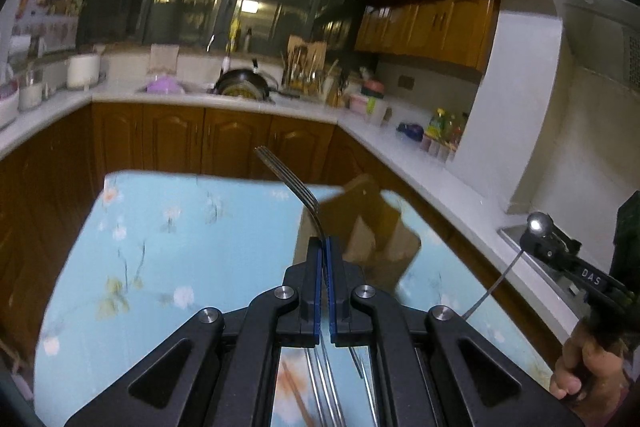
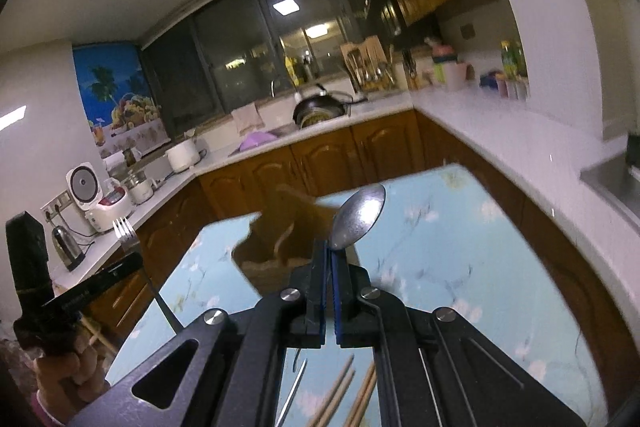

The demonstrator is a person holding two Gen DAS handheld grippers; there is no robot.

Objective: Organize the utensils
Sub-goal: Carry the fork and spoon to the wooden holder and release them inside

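My left gripper (image 1: 323, 242) is shut on a metal fork (image 1: 289, 179), tines up and forward, above the blue floral table (image 1: 160, 227). My right gripper (image 2: 328, 247) is shut on a metal spoon (image 2: 360, 215), bowl up. A brown wooden utensil holder (image 1: 372, 227) stands on the table just beyond both grippers; it also shows in the right wrist view (image 2: 280, 239). The right gripper with its spoon (image 1: 538, 225) shows at right in the left wrist view. The left gripper with the fork (image 2: 126, 229) shows at left in the right wrist view. Chopsticks (image 2: 340, 395) and more metal utensils (image 1: 324, 387) lie on the table below.
Wooden cabinets and a white L-shaped counter (image 1: 400, 147) surround the table. The counter carries a pan (image 1: 242, 83), a drying rack (image 1: 308, 67), bottles (image 1: 440, 127) and rice cookers (image 2: 100, 199). A stove edge (image 1: 536, 259) is at right.
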